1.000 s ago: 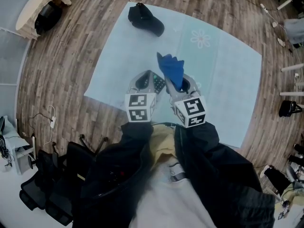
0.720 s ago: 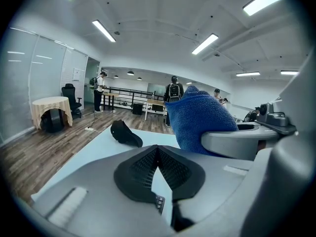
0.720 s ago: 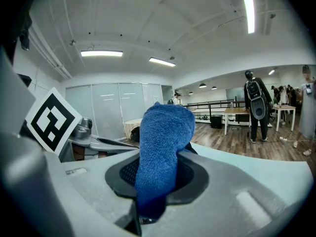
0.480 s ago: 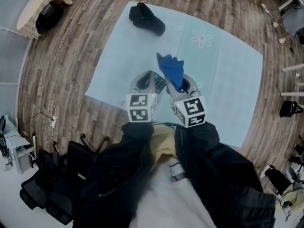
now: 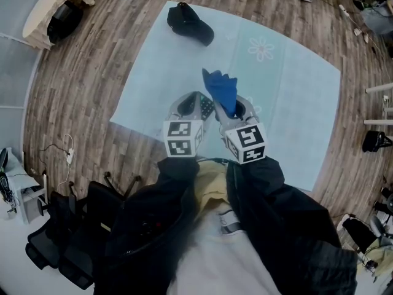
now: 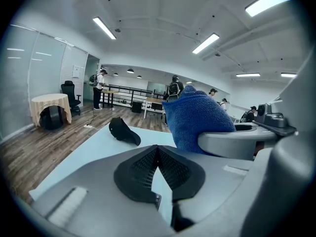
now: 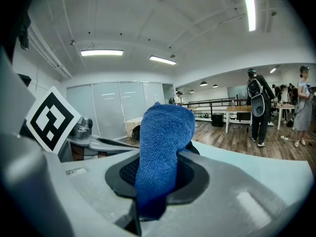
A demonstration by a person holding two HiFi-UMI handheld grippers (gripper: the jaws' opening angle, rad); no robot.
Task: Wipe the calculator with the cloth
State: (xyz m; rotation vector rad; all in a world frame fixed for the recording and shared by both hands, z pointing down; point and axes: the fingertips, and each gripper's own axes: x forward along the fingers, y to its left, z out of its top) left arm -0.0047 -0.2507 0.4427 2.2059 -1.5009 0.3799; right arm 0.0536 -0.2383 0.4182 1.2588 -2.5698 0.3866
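Observation:
My right gripper (image 5: 235, 107) is shut on a blue terry cloth (image 5: 221, 90), which stands up out of the jaws (image 7: 160, 147) and shows in the left gripper view as a blue wad (image 6: 196, 122) close on the right. Just left of it, my left gripper (image 5: 193, 102) holds the calculator (image 5: 204, 107), a small dark keypad with pale keys. In the left gripper view the jaws (image 6: 158, 154) are closed on a thin edge. Both grippers hang side by side, nearly touching, above the near part of a light blue mat (image 5: 295, 103).
A black cap (image 5: 190, 24) lies at the mat's far edge, also seen from the left gripper (image 6: 124, 131). Wooden floor surrounds the mat. A cloth-covered round table (image 5: 52, 8) stands far left and black chairs (image 5: 67, 251) near left. People stand by distant tables (image 7: 256, 112).

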